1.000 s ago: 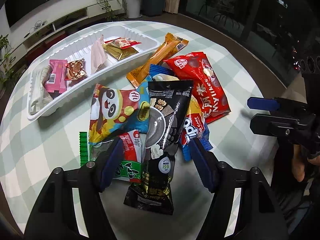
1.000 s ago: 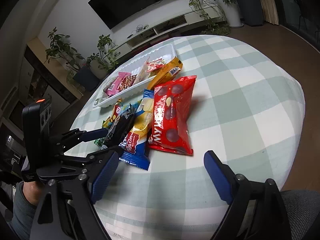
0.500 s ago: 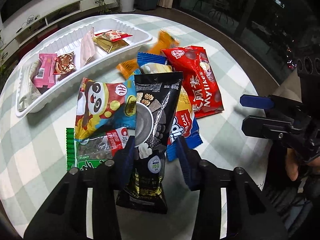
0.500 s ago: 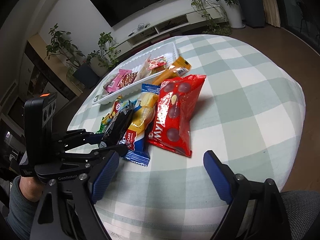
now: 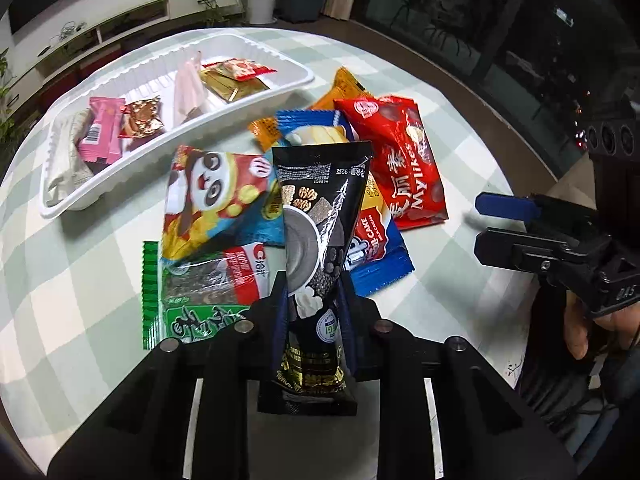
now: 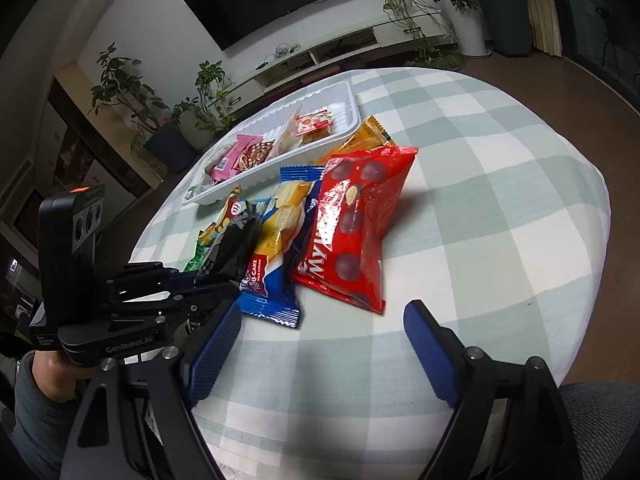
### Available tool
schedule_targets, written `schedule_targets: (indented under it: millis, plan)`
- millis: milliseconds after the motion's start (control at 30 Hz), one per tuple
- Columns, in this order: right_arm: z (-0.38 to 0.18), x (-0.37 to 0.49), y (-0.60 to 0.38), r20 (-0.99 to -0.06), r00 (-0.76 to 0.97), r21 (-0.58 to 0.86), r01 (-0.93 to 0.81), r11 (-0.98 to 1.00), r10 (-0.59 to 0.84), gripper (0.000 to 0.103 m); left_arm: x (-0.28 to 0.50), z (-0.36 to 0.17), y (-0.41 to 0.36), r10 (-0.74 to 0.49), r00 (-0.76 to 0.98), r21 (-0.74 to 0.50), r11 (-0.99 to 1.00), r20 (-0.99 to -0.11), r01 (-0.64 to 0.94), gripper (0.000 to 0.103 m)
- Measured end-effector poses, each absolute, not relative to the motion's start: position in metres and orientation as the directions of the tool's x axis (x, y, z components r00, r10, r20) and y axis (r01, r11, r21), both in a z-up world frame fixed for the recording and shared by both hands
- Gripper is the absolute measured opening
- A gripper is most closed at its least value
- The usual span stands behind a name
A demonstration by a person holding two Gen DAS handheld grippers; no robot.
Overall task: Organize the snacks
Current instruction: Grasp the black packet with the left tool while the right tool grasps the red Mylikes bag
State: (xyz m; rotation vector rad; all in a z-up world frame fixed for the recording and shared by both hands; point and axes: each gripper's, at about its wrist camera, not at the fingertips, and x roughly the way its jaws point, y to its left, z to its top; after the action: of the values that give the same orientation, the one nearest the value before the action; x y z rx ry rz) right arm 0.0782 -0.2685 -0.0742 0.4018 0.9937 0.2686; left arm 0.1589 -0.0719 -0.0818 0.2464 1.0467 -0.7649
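- Left hand-held gripper (image 5: 314, 312), jaws closing, pinching long black glossy snack packet (image 5: 320, 216), frame centre.
- Right hand-held gripper (image 6: 320, 344) spread wide over checked bench (image 6: 500, 208), nothing between.

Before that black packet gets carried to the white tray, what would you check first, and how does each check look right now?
1. Left tool closing on the black packet: ok, pads squeeze its lower part.
2. Packet free of the pile: cannot tell; it overlaps the panda bag and the blue cake pack.
3. Room in the tray: ok, bare floor at its right end.
4. Right tool out of the way: ok, open and holding nothing, off to the side.
5. Packet intact: ok, creased only.
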Motion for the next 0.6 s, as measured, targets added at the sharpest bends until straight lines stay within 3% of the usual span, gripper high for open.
schedule_targets:
  millis: [367, 600]
  plan:
    - [-0.075, 0.098, -0.27, -0.766, 0.519, 0.436, -0.013, 0.9, 0.378, 0.086, 0.14, -0.068, -0.037, -0.529, 0.301, -0.261, 0.743, -0.794, 0.617, 0.02]
    - [-0.08, 0.129, -0.271, -0.803, 0.491, 0.394, 0.014, 0.919, 0.337, 0.076, 0.126, -0.072, -0.013, -0.594, 0.286, -0.365, 0.736, -0.752, 0.571, 0.02]
